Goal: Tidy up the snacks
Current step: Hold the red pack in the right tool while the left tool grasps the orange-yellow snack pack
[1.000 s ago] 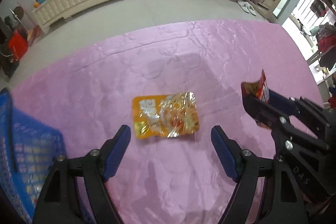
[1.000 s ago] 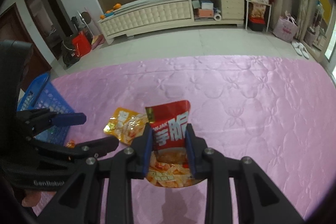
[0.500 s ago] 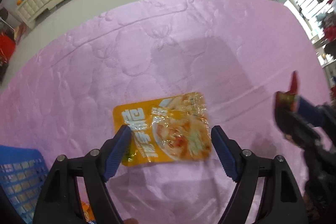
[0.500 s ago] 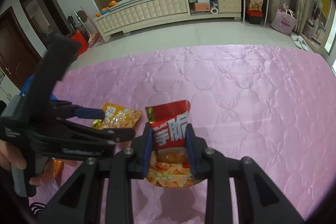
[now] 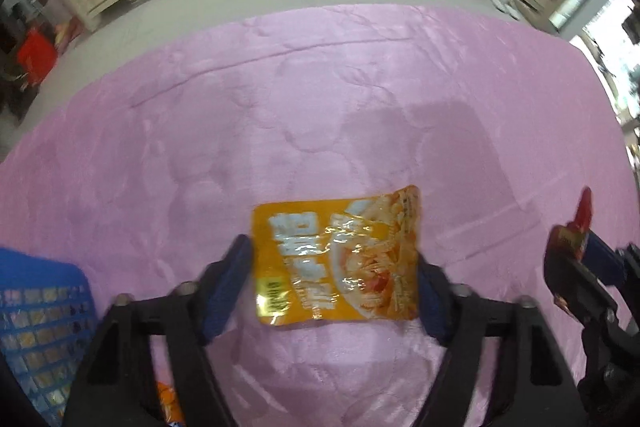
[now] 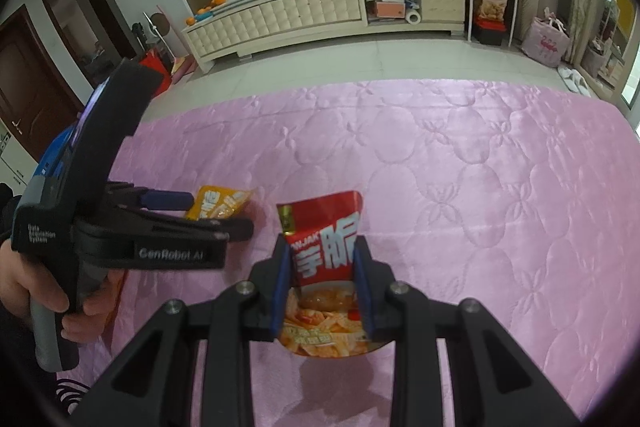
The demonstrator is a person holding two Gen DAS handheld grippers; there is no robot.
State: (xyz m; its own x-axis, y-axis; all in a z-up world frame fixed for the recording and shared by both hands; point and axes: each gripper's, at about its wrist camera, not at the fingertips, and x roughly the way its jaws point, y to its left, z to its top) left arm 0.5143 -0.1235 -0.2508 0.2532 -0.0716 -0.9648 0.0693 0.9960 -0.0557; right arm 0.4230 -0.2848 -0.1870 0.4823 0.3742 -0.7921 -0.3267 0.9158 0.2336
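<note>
An orange snack packet [image 5: 340,259] lies flat on the pink quilt [image 5: 320,107]. My left gripper [image 5: 334,285] is open, its blue-padded fingers on either side of the packet, just above it. The packet's corner also shows in the right wrist view [image 6: 218,205] behind the left gripper [image 6: 200,215]. My right gripper [image 6: 322,287] is shut on a red snack packet [image 6: 326,251] and holds it upright above the quilt. The red packet shows at the right edge of the left wrist view [image 5: 576,231].
A blue plastic basket [image 5: 36,327] stands at the lower left, with an orange item [image 5: 168,399] beside it. The quilt stretches far and right. Beyond its far edge lie a tiled floor and a long cream cabinet [image 6: 300,15].
My left gripper has come down and forward over the orange packet, which now sits between its fingers. The right gripper still holds the red packet in about the same place.
</note>
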